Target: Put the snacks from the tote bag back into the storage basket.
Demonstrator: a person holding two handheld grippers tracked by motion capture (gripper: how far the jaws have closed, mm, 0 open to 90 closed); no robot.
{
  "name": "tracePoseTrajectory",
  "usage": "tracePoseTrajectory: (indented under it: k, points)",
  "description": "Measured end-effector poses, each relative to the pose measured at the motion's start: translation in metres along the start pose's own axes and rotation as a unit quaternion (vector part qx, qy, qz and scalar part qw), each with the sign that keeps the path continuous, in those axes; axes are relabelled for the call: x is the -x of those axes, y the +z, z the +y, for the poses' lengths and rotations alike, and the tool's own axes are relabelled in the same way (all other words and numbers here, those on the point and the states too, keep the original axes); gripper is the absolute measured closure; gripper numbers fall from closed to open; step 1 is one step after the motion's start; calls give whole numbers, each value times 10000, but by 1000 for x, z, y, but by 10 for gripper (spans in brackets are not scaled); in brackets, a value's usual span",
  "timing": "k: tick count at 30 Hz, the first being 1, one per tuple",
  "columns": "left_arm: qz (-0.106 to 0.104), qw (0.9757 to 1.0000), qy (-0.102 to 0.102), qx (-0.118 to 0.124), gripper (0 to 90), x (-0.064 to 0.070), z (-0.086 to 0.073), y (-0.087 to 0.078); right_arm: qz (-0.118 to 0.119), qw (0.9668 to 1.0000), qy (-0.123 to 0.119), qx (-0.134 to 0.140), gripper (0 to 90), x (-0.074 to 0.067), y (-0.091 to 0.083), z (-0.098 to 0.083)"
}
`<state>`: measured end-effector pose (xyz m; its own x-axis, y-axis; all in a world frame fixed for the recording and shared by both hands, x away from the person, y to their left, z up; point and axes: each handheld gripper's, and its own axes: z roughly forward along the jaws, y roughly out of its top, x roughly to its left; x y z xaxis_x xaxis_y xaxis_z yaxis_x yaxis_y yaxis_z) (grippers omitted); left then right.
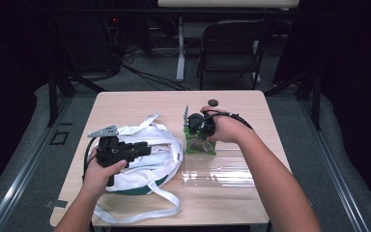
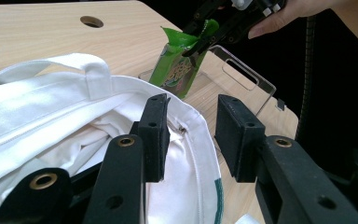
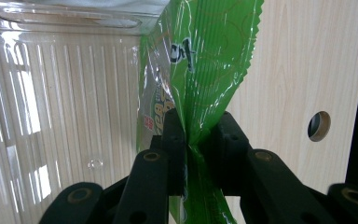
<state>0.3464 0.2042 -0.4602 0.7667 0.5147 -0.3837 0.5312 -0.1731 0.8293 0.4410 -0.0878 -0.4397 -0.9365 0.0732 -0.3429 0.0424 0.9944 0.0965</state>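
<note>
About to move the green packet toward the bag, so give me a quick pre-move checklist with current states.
1. Right gripper shut on the green packet: ok, the jaws pinch the film.
2. Packet lifted fully out of the clear bin: cannot tell; its bottom edge looks level with the bin's far wall.
3. Left gripper holding the white bag's rim: not ok, the jaws are open astride the rim.
4. Bag mouth open toward the packet: cannot tell; the fabric is bunched.
5. Bag straps out of the way: ok, they trail toward the near table edge.
</note>
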Motion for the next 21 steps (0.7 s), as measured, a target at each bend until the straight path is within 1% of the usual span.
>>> tracePoseTrajectory:
  k: [11,15,18,21]
  points:
    - [15,10000,-2,-2,642,0,-1,0,-60,10000,28,27,761,1,3,-1]
    - [12,10000,-6,9,642,-1,-1,0,-44,10000,47,22,752,1,2,-1]
    - [11,10000,-14,11,642,-1,-1,-1,-77,9999,71,-10,740,2,1,-2]
    - [24,10000,-23,19,642,-1,-1,-1,-114,9998,130,17,728,2,2,-3]
